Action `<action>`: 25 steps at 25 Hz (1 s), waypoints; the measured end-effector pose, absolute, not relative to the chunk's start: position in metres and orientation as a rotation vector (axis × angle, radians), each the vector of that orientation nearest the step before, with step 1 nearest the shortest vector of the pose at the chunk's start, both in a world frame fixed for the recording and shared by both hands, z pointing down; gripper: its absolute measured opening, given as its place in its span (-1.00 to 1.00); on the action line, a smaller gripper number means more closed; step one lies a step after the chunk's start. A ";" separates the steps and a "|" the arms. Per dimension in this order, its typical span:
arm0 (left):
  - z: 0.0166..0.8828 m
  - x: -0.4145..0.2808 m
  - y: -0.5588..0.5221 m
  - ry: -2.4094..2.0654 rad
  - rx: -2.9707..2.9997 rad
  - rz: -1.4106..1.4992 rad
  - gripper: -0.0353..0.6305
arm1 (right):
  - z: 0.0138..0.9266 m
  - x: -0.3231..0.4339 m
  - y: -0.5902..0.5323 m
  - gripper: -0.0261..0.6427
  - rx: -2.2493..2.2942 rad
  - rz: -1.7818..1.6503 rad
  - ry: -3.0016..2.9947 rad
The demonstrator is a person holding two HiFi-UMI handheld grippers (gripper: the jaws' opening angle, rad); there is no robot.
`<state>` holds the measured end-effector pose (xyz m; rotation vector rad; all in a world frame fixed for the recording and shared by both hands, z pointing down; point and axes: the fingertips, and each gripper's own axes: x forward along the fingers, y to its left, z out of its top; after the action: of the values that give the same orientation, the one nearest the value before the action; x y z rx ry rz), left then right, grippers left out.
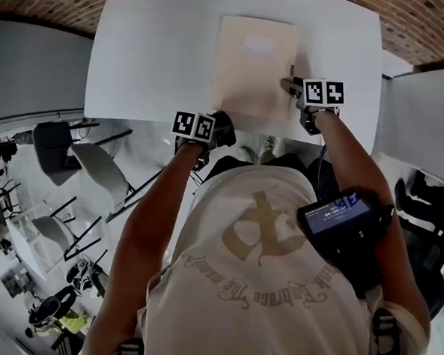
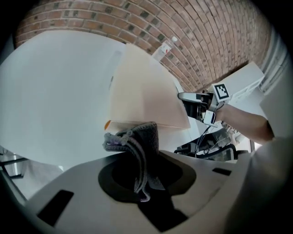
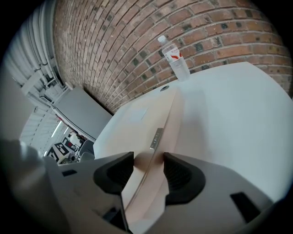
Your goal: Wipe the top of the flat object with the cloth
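**Progress of the task.** My left gripper [image 2: 142,170] has its jaws closed on the grey knitted cloth [image 2: 133,142]. The cloth is bunched and folded between the pads, with a wad sticking out ahead of the tips. That wad sits at the near edge of the flat object [image 1: 256,62], by its near left corner, and I cannot tell whether it touches the edge. None of the cloth lies on the top face.

My right gripper [image 3: 149,165] has its jaws wide apart. The object's right-hand edge runs between them with space on both sides, so they grip nothing.

I judge that the cloth has been fetched and brought to the object but no stroke has been made. The whole top is still to be wiped, from the near edge to the far one.

**The object.** It is a thin, pale beige rectangle lying flat on the white table [image 1: 143,58]. Its long side runs away from me toward the brick wall and the water bottle [image 3: 175,58]. The top is plain and matt, with a paler rectangular patch near the far end and no visible dirt or wet streak. A small metallic tab sits on the right edge, and a spot of orange shows at the near left corner.
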<state>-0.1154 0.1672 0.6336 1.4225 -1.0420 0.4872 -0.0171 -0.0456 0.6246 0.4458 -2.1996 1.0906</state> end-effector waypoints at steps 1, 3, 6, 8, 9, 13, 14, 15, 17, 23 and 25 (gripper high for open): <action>0.633 -0.109 0.164 -1.022 1.439 0.508 -0.58 | 0.624 -0.016 -0.046 -0.30 0.449 1.086 -2.201; 0.631 -0.097 0.157 -0.981 1.467 0.539 -0.58 | 0.624 -0.016 -0.047 -0.28 0.456 1.077 -2.202; 0.628 -0.080 0.151 -0.917 1.499 0.578 -0.58 | 0.622 -0.018 -0.048 -0.28 0.457 1.074 -2.205; 0.626 -0.067 0.148 -0.875 1.522 0.604 -0.58 | 0.621 -0.019 -0.048 -0.28 0.454 1.078 -2.210; 0.626 -0.061 0.146 -0.857 1.534 0.617 -0.58 | 0.621 -0.020 -0.048 -0.28 0.451 1.082 -2.213; 0.629 -0.034 0.140 -0.795 1.568 0.660 -0.58 | 0.621 -0.019 -0.047 -0.28 0.439 1.095 -2.220; 0.631 -0.026 0.137 -0.779 1.577 0.669 -0.58 | 0.622 -0.018 -0.047 -0.28 0.437 1.096 -2.220; 0.632 -0.018 0.135 -0.764 1.586 0.678 -0.58 | 0.622 -0.016 -0.048 -0.28 0.434 1.097 -2.222; 0.633 -0.004 0.131 -0.735 1.605 0.699 -0.58 | 0.624 -0.014 -0.048 -0.28 0.428 1.098 -2.225; 0.632 0.025 0.123 -0.663 1.640 0.714 -0.58 | 0.621 -0.016 -0.048 -0.27 0.397 1.102 -2.225; 0.633 0.037 0.118 -0.641 1.650 0.717 -0.58 | 0.622 -0.014 -0.048 -0.27 0.387 1.104 -2.226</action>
<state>0.0371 0.1185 0.6330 1.6502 -0.6410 0.7167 -0.0139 -0.0484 0.6217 0.3873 -2.2257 1.1043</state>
